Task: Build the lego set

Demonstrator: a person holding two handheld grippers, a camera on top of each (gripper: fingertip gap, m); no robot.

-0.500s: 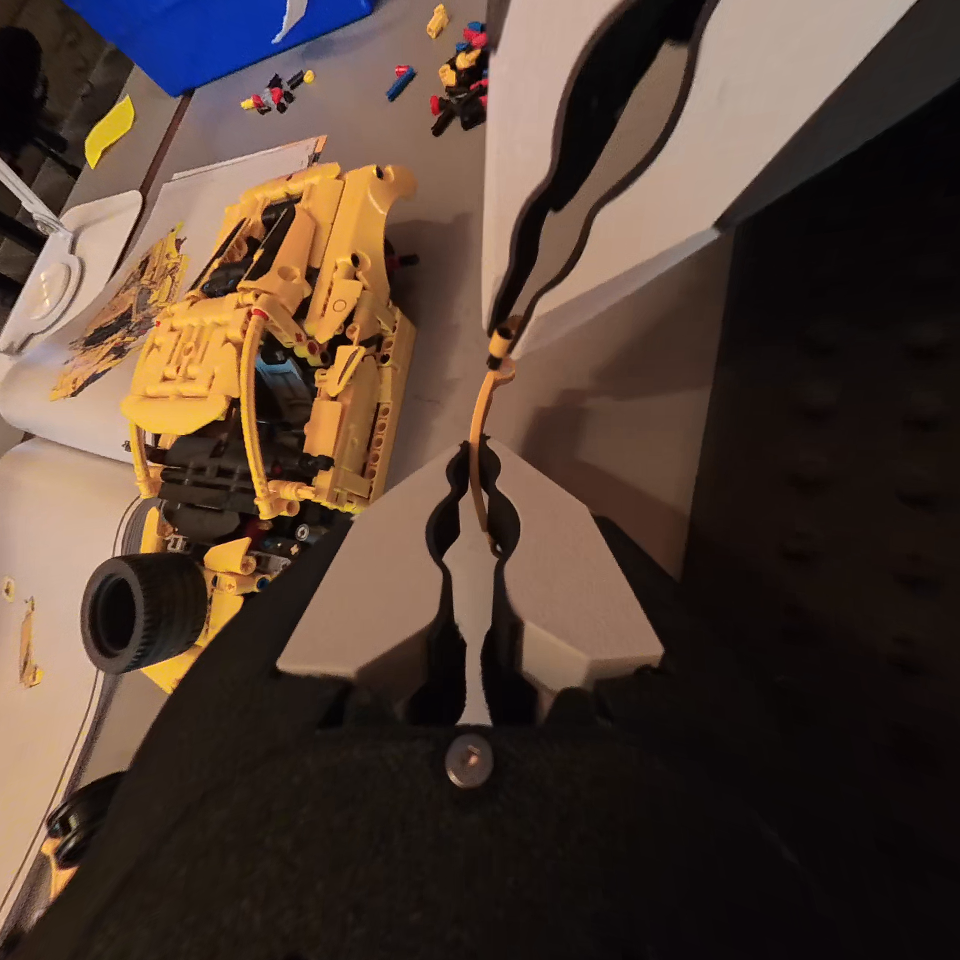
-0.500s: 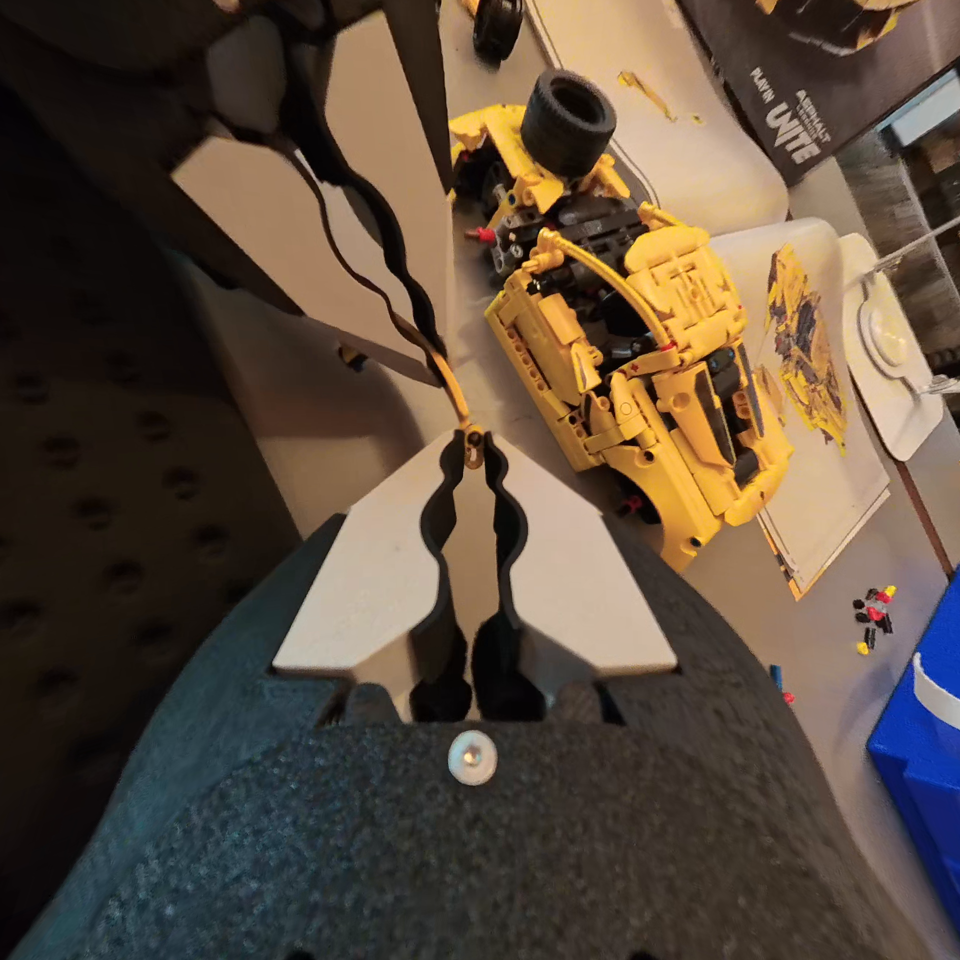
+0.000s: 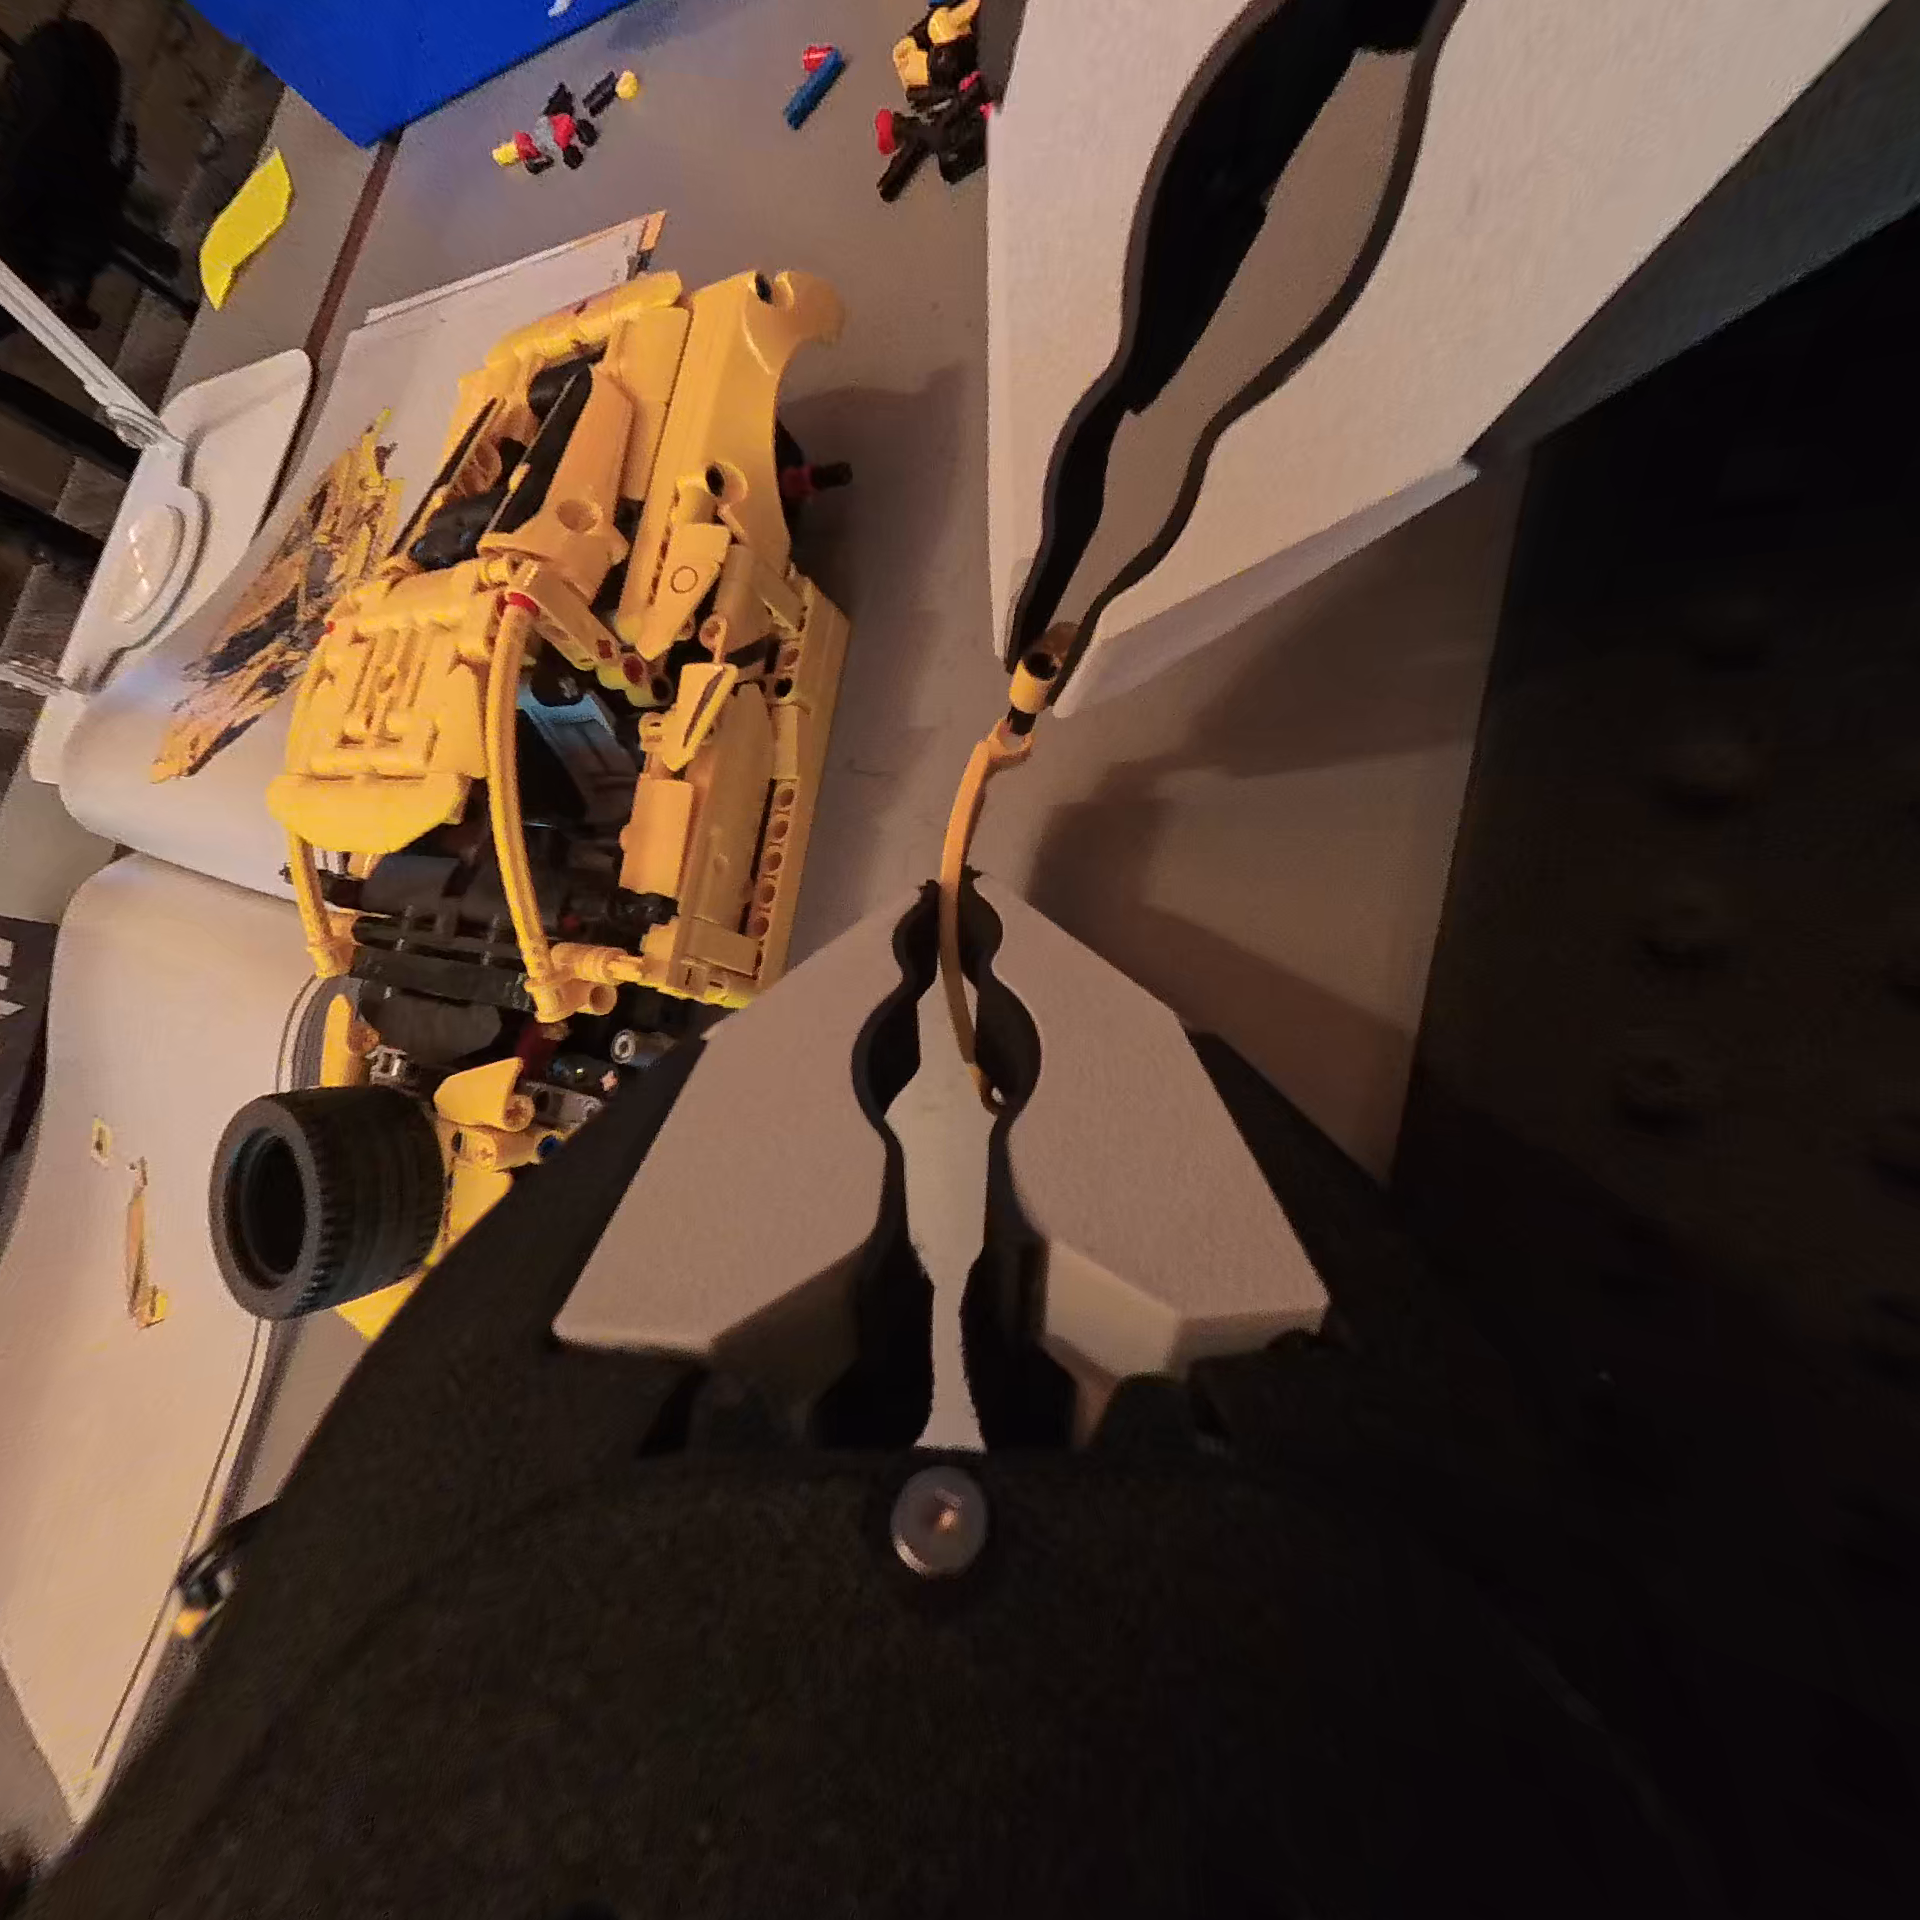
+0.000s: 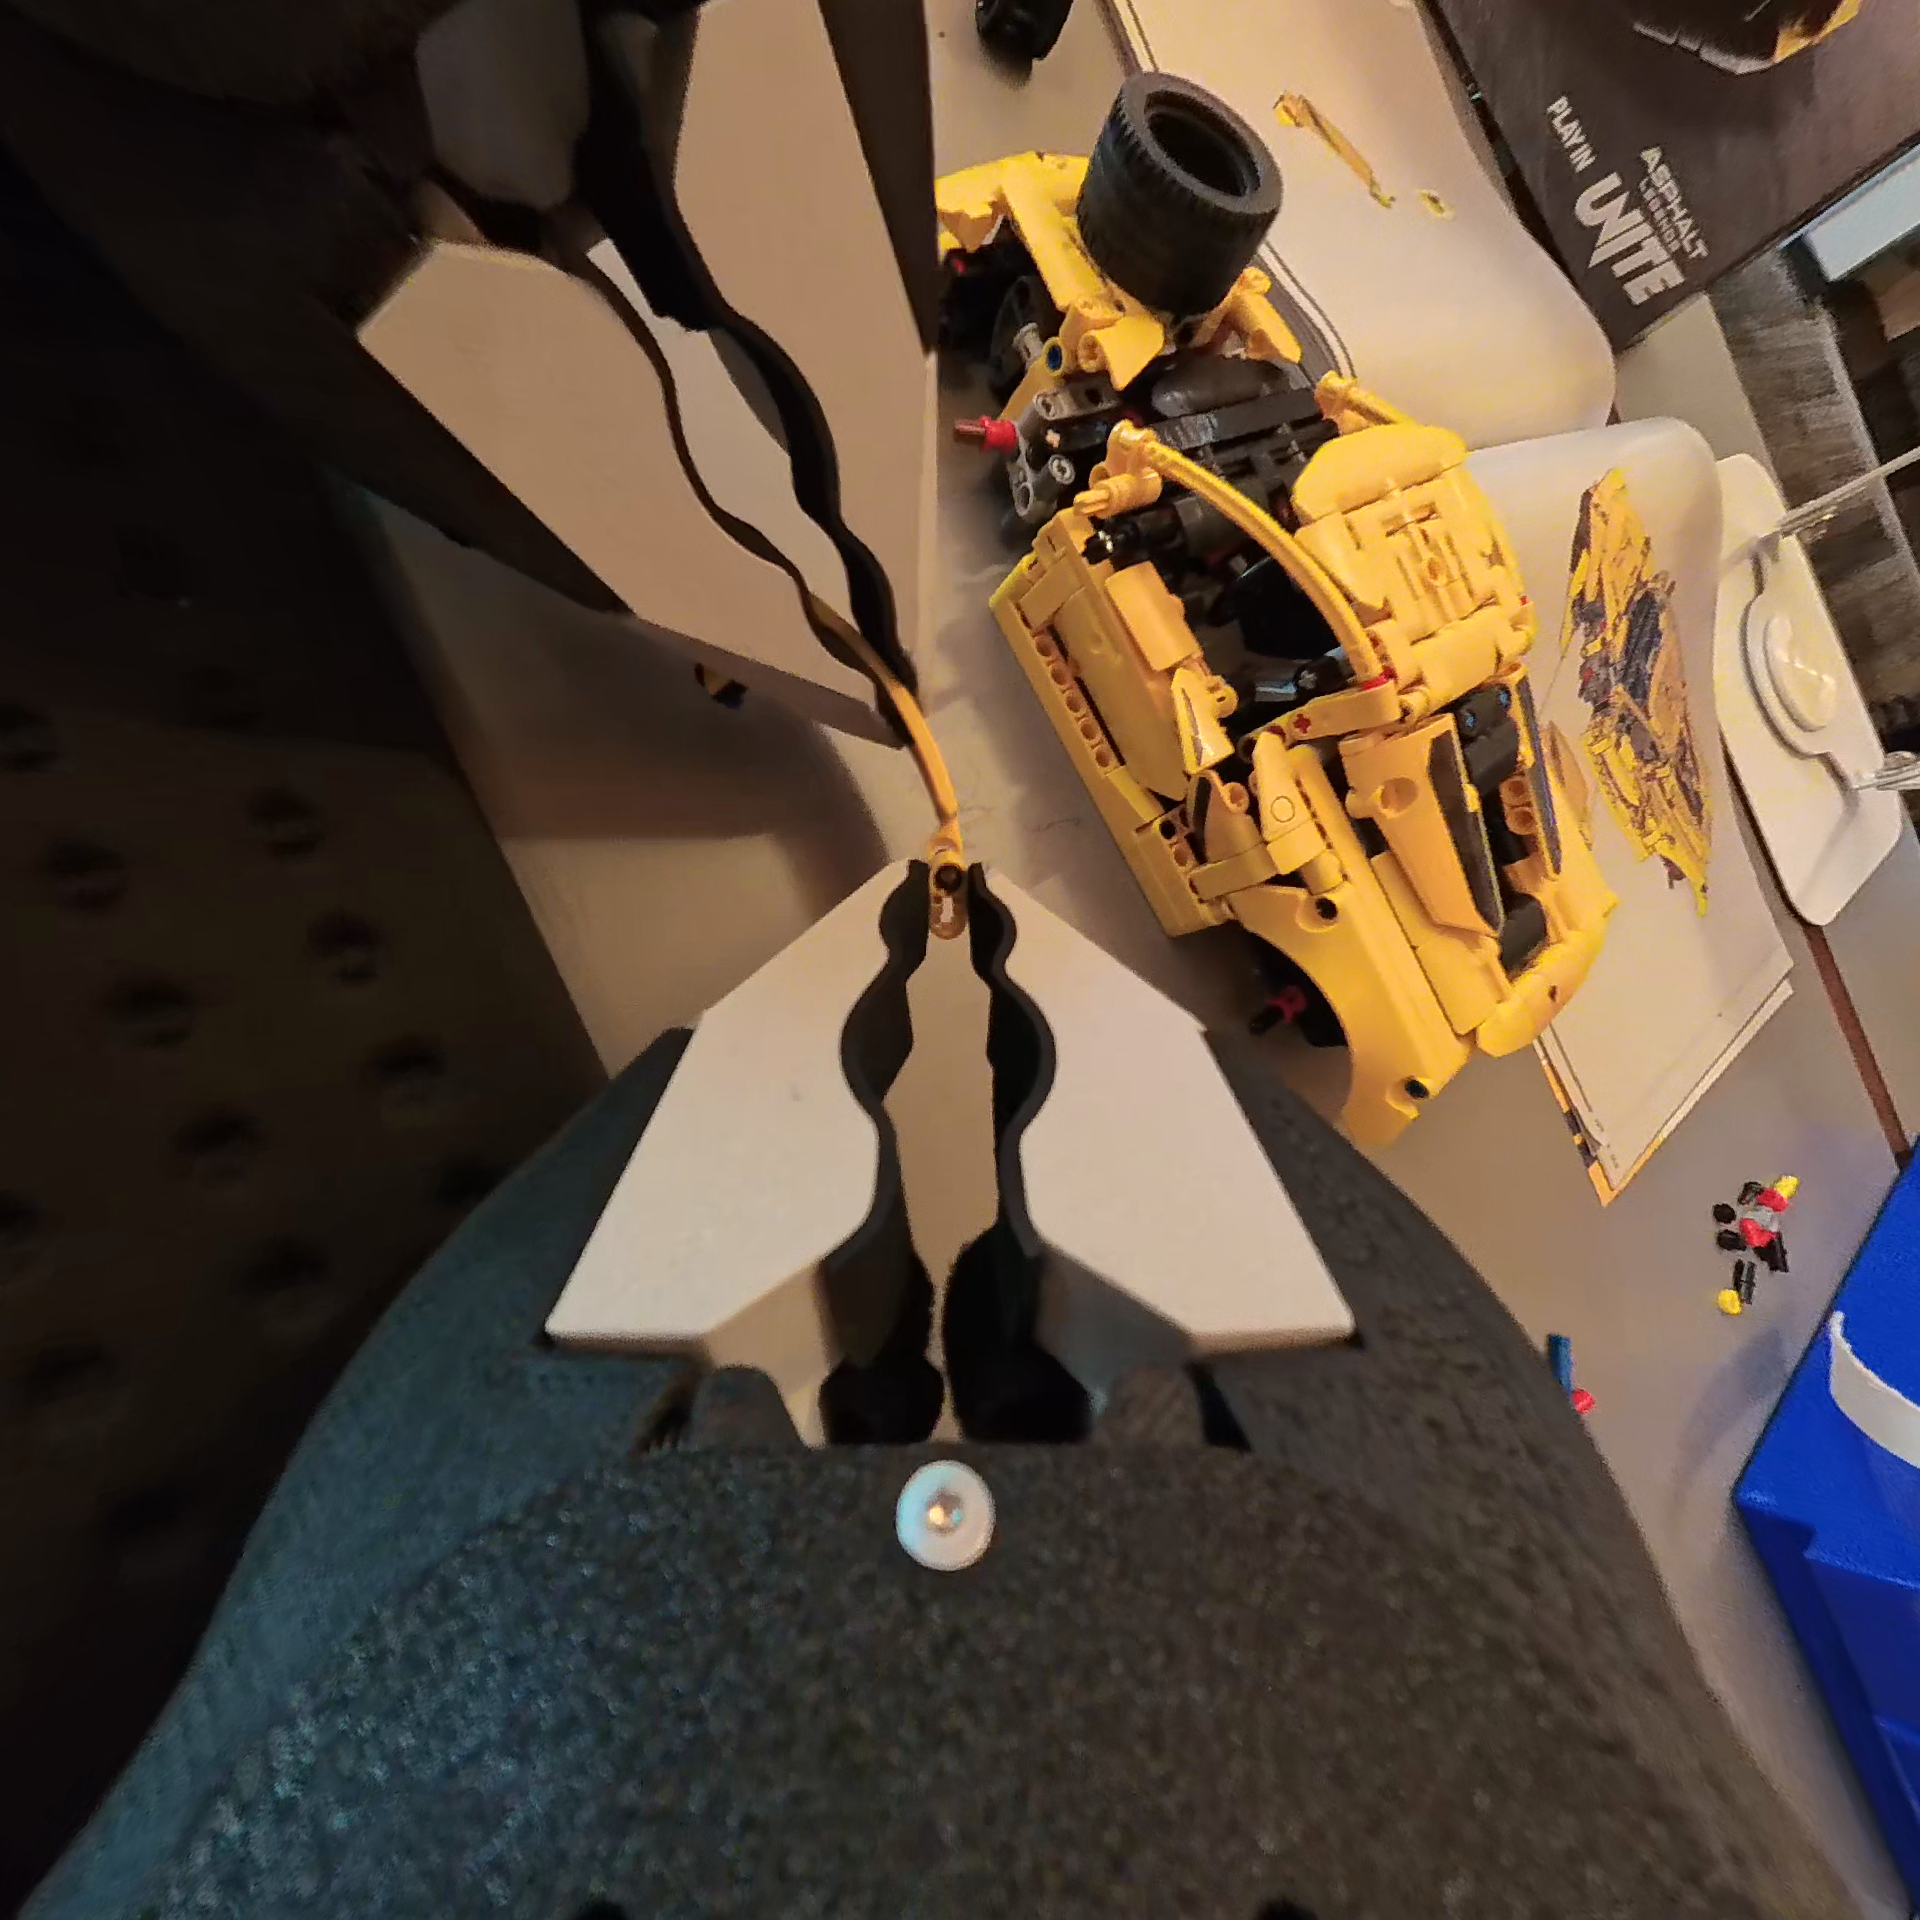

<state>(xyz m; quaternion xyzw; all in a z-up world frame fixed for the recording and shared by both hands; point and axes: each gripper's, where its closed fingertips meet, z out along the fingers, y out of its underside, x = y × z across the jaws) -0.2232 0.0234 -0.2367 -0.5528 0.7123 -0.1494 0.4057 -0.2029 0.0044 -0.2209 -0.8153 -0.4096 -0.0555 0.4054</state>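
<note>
A thin curved yellow flexible rod [image 3: 961,821] spans between my two grippers above the table. My left gripper [image 3: 948,894] is shut on the rod's lower part. My right gripper [image 4: 945,883] is shut on a small yellow connector [image 4: 948,906] at the rod's [image 4: 930,764] other end. The right gripper [image 3: 1039,665] and the connector [image 3: 1036,681] also show in the left wrist view. The left gripper [image 4: 899,707] also shows in the right wrist view. The partly built yellow lego car [image 3: 582,727] [image 4: 1299,727] lies on the table beside them, with one black wheel [image 3: 322,1205] [image 4: 1179,192] on it.
The car rests partly on an open instruction booklet [image 3: 520,301] [image 4: 1662,987]. Small loose pieces [image 3: 561,125] [image 4: 1756,1236] lie near a blue bin [image 3: 416,52] [image 4: 1839,1507]. A white tray [image 3: 156,520] and a dark box [image 4: 1621,135] sit at the table's edges. Left and right tips are no more than a few centimetres apart. The black wheel [image 4: 1179,192] sits 12 cm or so from the ends of my left fingers. It is also in sight in the left wrist view [image 3: 325,1167].
Both grippers keep their hold on the rod and the connector. The views have shifted only slightly against the car.
</note>
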